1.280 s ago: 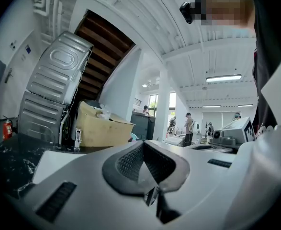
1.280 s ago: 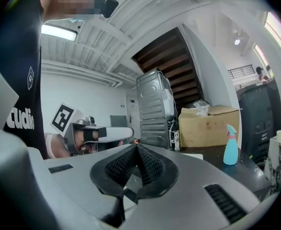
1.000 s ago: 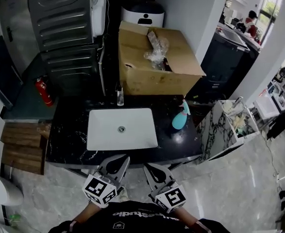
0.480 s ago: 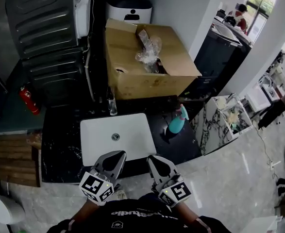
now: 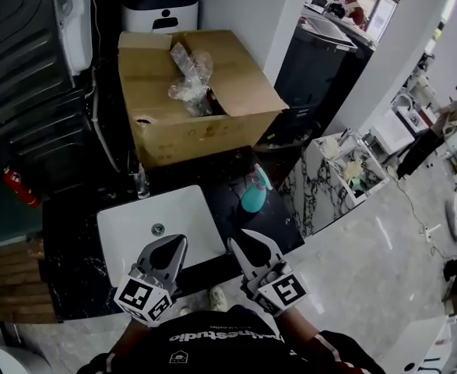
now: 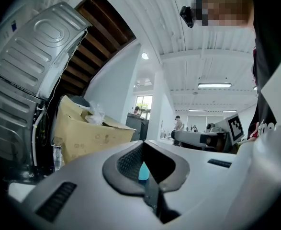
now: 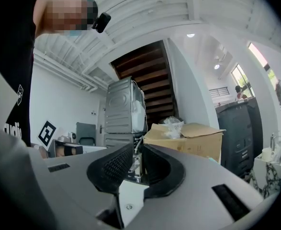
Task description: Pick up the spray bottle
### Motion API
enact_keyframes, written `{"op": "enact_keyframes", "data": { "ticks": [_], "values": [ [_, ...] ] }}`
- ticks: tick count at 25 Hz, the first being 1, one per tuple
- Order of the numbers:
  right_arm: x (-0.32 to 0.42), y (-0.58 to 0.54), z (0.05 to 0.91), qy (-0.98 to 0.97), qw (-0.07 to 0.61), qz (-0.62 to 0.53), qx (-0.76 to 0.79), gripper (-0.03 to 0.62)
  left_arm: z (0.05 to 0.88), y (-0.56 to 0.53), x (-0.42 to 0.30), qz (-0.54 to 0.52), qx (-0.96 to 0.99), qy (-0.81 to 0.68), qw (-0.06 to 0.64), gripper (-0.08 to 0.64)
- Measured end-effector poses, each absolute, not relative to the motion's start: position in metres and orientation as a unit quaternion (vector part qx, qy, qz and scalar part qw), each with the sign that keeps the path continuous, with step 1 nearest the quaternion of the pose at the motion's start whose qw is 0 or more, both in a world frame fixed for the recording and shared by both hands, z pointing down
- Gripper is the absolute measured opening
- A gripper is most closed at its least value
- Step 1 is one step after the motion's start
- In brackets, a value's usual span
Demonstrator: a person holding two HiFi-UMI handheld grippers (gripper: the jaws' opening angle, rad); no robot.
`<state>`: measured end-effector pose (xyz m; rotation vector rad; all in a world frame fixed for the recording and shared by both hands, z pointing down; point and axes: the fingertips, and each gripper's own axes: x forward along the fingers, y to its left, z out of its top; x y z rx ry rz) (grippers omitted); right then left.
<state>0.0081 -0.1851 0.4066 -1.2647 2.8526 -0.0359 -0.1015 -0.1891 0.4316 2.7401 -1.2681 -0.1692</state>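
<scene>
A second ago both grippers hung short of the counter's front edge, over the floor; now they reach over the black counter, the left gripper above the front rim of the white sink and the right gripper over the dark strip just right of it. The whole scene has slid leftward and nearer in the head view, and the cardboard box behind the sink looms larger. The spray bottle has not shifted: the teal bottle stands upright on the counter just right of the sink, in front of the box, ahead of the right gripper and apart from it. A small clear bottle stands at the sink's back left corner.

The right gripper's jaws, pressed together before, are opening, with a narrow gap between the pads and nothing held in it; through the gap its own view shows something pale and metallic far off, perhaps that clear bottle. The left gripper's jaws meet at their tips and grip nothing; a sliver of teal shows beyond the hollow between its pads.

Both grippers point level and forward, side by side, marker cubes toward the person, the right angled slightly toward the spray bottle
</scene>
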Motion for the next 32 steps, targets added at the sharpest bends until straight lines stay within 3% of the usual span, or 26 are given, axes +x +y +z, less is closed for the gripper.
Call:
{"op": "enact_keyframes", "data": {
  "ticks": [13, 32],
  "values": [
    [0.111, -0.298, 0.413, 0.893, 0.04, -0.013, -0.448, 0.216, 0.439, -0.257, -0.048, -0.038, 0.909, -0.411, 0.063, 0.015],
    [0.152, -0.411, 0.485, 0.88, -0.012, -0.041, -0.473, 0.218, 0.463, -0.316, -0.042, -0.01, 0.896, -0.435, 0.083, 0.015]
  ]
}}
